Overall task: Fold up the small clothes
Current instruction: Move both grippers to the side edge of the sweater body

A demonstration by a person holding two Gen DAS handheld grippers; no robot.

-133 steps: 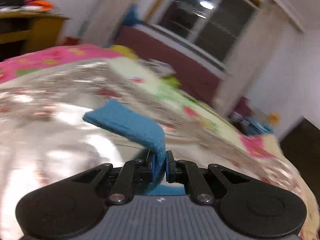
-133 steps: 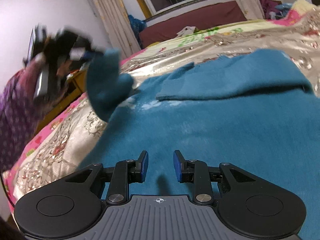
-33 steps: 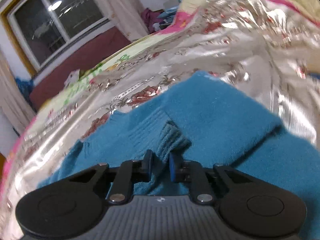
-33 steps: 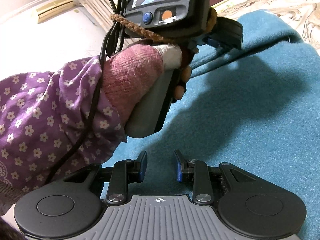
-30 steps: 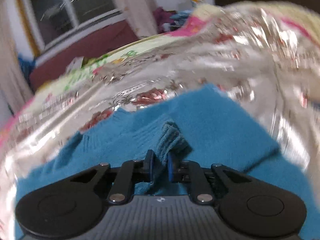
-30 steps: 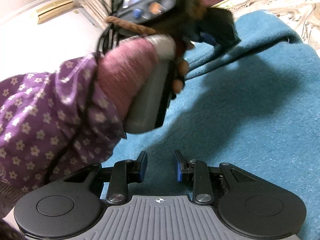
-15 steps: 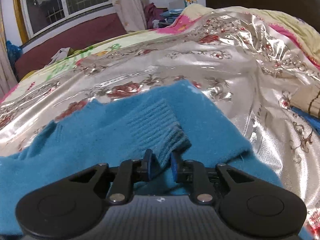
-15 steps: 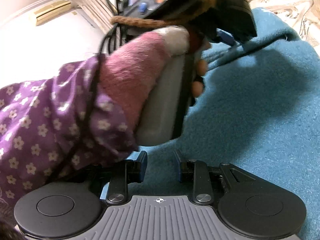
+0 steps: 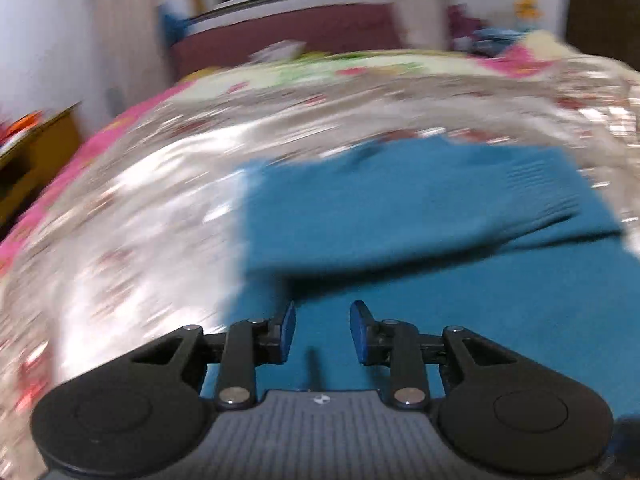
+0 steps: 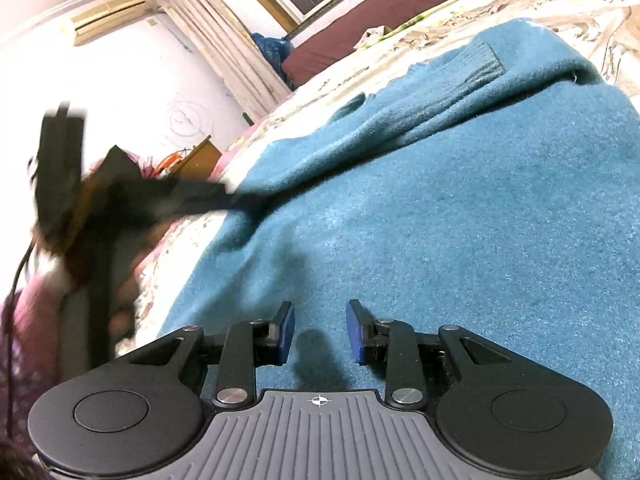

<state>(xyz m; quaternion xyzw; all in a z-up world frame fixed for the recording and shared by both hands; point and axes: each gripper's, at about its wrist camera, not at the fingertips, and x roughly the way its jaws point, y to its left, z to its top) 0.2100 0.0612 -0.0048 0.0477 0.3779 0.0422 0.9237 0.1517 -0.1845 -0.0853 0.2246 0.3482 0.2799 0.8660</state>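
A teal knitted sweater lies spread on the shiny floral bedspread. One sleeve lies folded across its body, ribbed cuff to the right. My left gripper hovers over the sweater's left part; its jaws are opening and nothing is between them. In the right wrist view the same sweater fills the frame with the cuff far off. My right gripper hangs open just above the fabric. The left gripper's body appears blurred at the left, in a person's hand.
A dark red headboard and a window stand behind the bed. A wooden table sits at the left edge. Clothes are piled at the far right. A purple flowered sleeve shows at the lower left.
My left gripper has let go of the sleeve cuff and swung away to the left of the sweater, leaving the sleeve lying across it. My right gripper has stayed put.
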